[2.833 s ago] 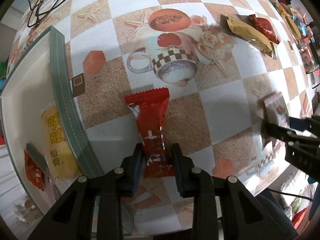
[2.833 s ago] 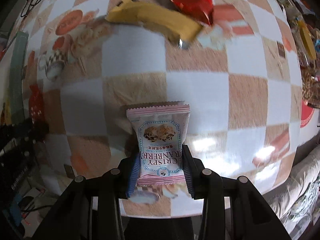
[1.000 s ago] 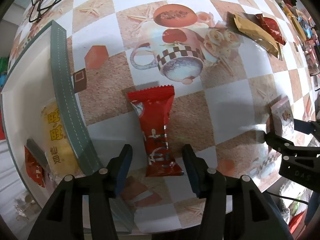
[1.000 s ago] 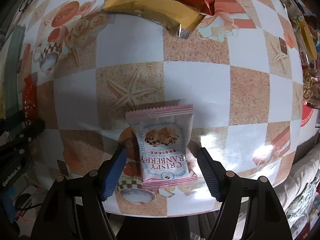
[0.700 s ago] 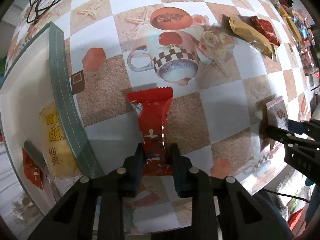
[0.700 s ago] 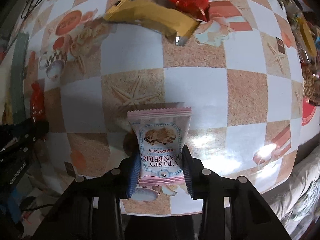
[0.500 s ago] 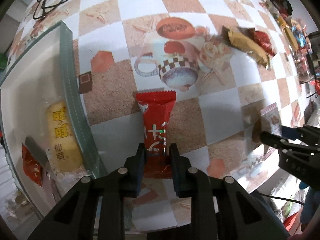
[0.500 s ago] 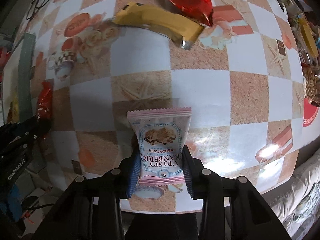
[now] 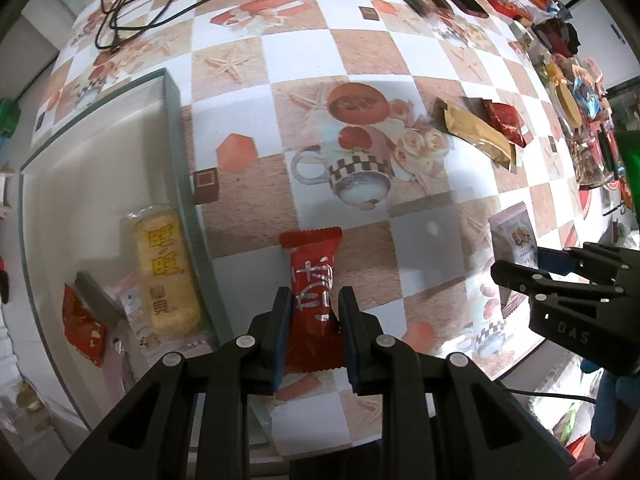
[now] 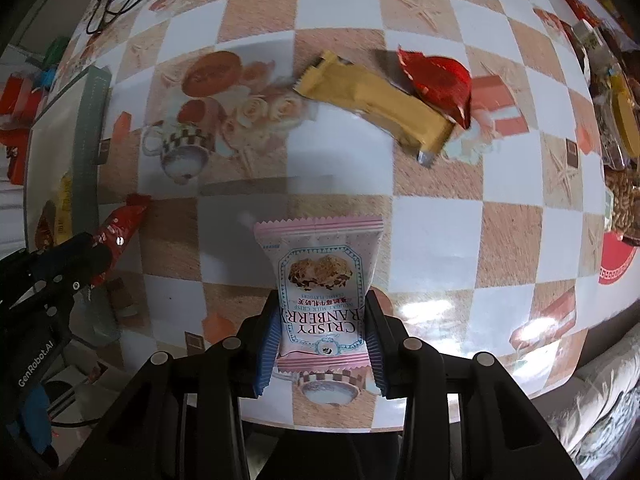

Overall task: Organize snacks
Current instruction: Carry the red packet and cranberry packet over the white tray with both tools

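Gripping low for a clean lift | left claw (image 9: 312, 320) pinched red snack (image 9: 311, 280); right claw (image 10: 322, 338) clamped pink cranberry packet (image 10: 320, 276) | both clear above bench (image 9: 360, 48); tray (image 9: 176, 128) alongside, likely next

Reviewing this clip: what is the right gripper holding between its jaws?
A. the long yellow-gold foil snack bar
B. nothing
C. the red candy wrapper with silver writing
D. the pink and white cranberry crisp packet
D: the right gripper is shut on the pink and white cranberry crisp packet, pinched at its lower end between the blue-padded jaws, clear of the checkered tablecloth.
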